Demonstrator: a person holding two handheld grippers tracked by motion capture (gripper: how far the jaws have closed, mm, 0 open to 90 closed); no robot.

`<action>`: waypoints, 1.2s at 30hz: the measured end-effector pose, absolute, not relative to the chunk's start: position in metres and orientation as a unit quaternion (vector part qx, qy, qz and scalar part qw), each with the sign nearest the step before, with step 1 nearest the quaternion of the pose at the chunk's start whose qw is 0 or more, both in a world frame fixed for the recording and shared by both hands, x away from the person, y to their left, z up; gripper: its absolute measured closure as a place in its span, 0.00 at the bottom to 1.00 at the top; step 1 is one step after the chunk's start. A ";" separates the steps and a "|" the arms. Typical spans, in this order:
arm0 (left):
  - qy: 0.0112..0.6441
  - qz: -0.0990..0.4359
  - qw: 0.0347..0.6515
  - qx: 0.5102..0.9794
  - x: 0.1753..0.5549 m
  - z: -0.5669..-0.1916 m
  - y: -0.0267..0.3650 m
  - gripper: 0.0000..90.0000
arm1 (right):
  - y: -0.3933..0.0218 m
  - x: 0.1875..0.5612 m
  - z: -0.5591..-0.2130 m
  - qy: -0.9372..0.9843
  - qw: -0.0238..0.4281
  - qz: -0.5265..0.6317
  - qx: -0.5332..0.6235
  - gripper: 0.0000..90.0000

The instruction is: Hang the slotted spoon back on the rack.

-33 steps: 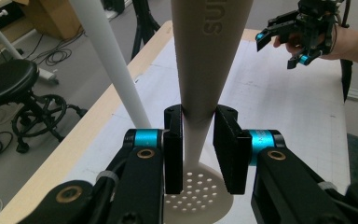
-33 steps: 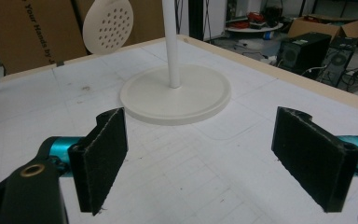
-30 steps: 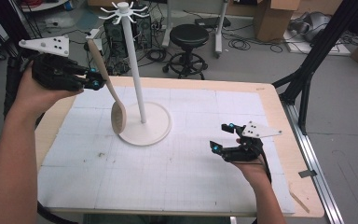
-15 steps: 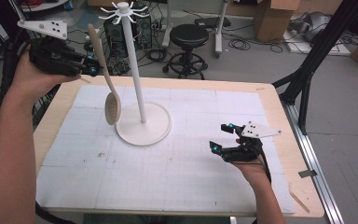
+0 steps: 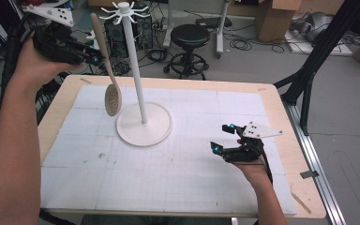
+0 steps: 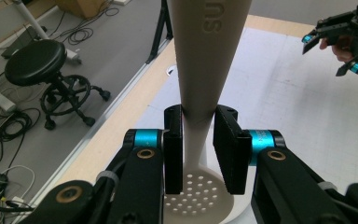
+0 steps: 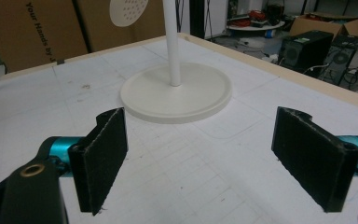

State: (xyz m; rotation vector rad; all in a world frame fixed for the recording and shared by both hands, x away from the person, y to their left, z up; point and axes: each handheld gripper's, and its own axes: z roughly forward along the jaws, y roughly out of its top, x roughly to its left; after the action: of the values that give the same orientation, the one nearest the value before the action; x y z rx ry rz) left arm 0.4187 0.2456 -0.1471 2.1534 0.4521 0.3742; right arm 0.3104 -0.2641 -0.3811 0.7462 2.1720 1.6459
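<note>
A beige slotted spoon (image 5: 113,99) hangs bowl-down to the left of the white hook stand (image 5: 136,70), its handle (image 6: 209,56) clamped between the jaws of my left gripper (image 5: 96,58). In the left gripper view both pads (image 6: 173,149) press on the handle, with the perforated bowl (image 6: 196,196) below them. The handle's tip reaches about as high as the stand's hooks (image 5: 124,9). My right gripper (image 5: 220,137) rests on the white mat at the right, open with nothing between its jaws. The right gripper view looks past that gripper (image 7: 205,154) to the stand's round base (image 7: 177,93).
The white grid mat (image 5: 178,178) covers most of the wooden table (image 5: 281,122). Beyond the far edge are a black stool (image 5: 190,35), cables and cardboard boxes (image 5: 272,11). A black tripod leg (image 5: 309,70) stands at the table's right.
My left hand has lifted the spoon higher; its bowl has risen off the level of the stand's base. The right gripper has stayed put.
</note>
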 end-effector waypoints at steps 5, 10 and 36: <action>0.187 0.151 0.432 0.869 0.423 -0.146 0.246 0.82 | -0.264 0.310 -0.381 0.759 0.158 0.576 0.261 0.20; 0.188 0.150 0.434 0.868 0.425 -0.145 0.245 0.82 | -0.264 0.310 -0.381 0.759 0.158 0.576 0.261 0.20; 0.183 0.140 0.408 0.884 0.436 -0.149 0.221 0.82 | -0.263 0.310 -0.381 0.761 0.155 0.574 0.260 0.20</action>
State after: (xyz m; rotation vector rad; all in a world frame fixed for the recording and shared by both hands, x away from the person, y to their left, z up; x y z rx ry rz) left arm 0.4356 0.2215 -0.1486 2.2270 0.4610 0.3532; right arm 0.3102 -0.2629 -0.3814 0.7451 2.1795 1.6433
